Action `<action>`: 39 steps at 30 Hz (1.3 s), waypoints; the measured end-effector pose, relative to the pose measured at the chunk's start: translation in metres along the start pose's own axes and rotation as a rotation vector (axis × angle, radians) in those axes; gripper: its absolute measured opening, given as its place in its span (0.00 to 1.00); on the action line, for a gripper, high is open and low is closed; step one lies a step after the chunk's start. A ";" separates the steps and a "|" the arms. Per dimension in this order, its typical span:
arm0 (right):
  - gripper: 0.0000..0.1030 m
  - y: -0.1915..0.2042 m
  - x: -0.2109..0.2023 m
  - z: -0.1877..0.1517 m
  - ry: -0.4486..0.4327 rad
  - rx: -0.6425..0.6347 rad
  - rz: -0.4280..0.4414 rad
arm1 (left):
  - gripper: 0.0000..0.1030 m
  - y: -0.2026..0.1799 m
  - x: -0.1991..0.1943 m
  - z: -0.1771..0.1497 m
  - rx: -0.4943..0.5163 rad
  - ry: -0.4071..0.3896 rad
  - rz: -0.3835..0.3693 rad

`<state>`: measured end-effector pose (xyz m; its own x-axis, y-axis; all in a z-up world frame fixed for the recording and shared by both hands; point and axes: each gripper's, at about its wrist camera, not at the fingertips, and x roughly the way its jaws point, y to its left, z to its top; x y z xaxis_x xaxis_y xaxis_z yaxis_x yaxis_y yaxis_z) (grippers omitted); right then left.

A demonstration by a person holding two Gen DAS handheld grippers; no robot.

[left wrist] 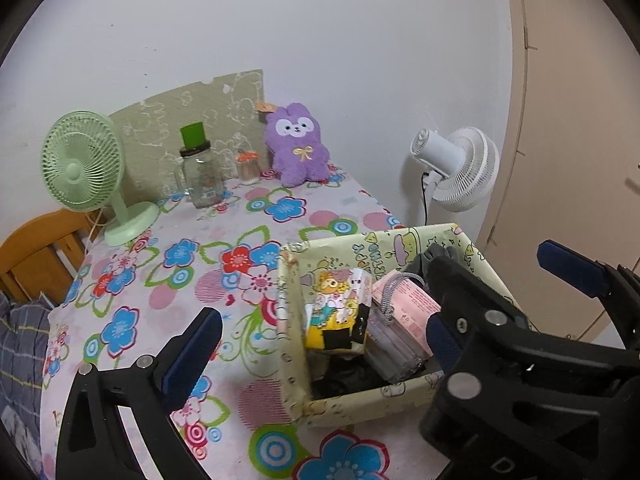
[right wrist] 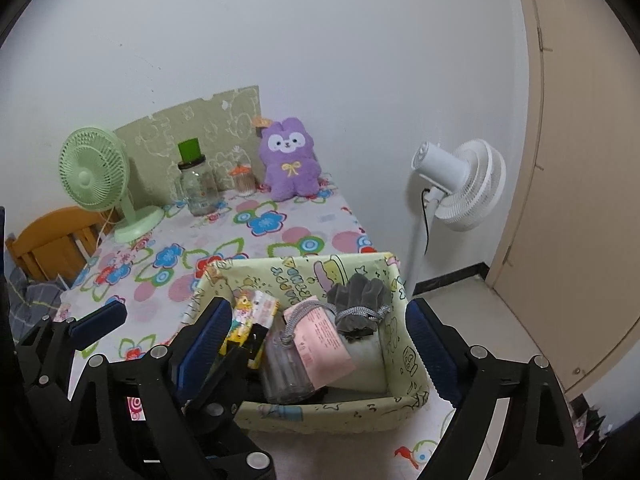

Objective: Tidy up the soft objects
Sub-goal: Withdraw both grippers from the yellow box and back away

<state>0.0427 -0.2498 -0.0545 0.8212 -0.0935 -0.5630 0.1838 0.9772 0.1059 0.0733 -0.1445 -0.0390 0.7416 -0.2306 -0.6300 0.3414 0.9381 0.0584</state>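
Note:
A pale yellow cartoon-print storage box (left wrist: pixel 344 402) (right wrist: pixel 320 410) stands at the near right of the flowered table. Inside it lie a yellow-and-black printed soft item (left wrist: pixel 338 314) (right wrist: pixel 250 318), a clear pouch with a pink card (left wrist: pixel 404 312) (right wrist: pixel 320 340) and grey gloves (right wrist: pixel 358 300). A purple plush bunny (left wrist: pixel 298 146) (right wrist: pixel 290 160) sits upright at the table's far edge against the wall. My left gripper (left wrist: pixel 320 336) is open and empty over the box's left half. My right gripper (right wrist: pixel 316 344) is open and empty, its fingers straddling the box.
A green desk fan (left wrist: pixel 86 176) (right wrist: pixel 100 184), a glass jar with a green lid (left wrist: pixel 200 172) (right wrist: pixel 196 184) and a small toothpick jar (left wrist: pixel 248 166) stand at the back. A white floor fan (right wrist: pixel 460 184) stands right of the table. A wooden chair (left wrist: pixel 36 256) is at the left.

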 end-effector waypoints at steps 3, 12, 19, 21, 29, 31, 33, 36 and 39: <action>0.90 0.004 -0.009 0.002 -0.012 0.002 0.003 | 1.00 0.008 -0.009 0.000 -0.012 -0.014 0.011; 0.91 0.018 -0.034 0.007 -0.057 -0.001 0.009 | 1.00 0.036 -0.038 0.001 -0.052 -0.059 0.043; 0.91 0.032 -0.054 0.012 -0.089 0.010 0.009 | 1.00 0.066 -0.064 -0.006 -0.074 -0.081 0.112; 0.91 0.037 -0.059 0.012 -0.096 0.011 0.021 | 1.00 0.075 -0.072 -0.009 -0.089 -0.095 0.129; 0.91 0.060 -0.075 0.012 -0.139 -0.007 0.045 | 1.00 0.111 -0.103 -0.016 -0.123 -0.133 0.210; 0.91 0.065 -0.077 0.011 -0.142 -0.003 0.065 | 1.00 0.121 -0.110 -0.018 -0.137 -0.143 0.228; 0.91 0.068 -0.080 0.011 -0.140 0.010 0.091 | 1.00 0.127 -0.116 -0.020 -0.149 -0.149 0.237; 0.91 0.074 -0.086 0.010 -0.151 0.011 0.105 | 1.00 0.136 -0.123 -0.023 -0.166 -0.161 0.244; 0.91 0.080 -0.092 0.009 -0.161 -0.003 0.108 | 1.00 0.140 -0.129 -0.025 -0.174 -0.174 0.241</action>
<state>-0.0134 -0.1643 0.0130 0.9120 -0.0171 -0.4099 0.0886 0.9838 0.1561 0.0110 0.0225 0.0312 0.8814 -0.0236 -0.4718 0.0520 0.9975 0.0472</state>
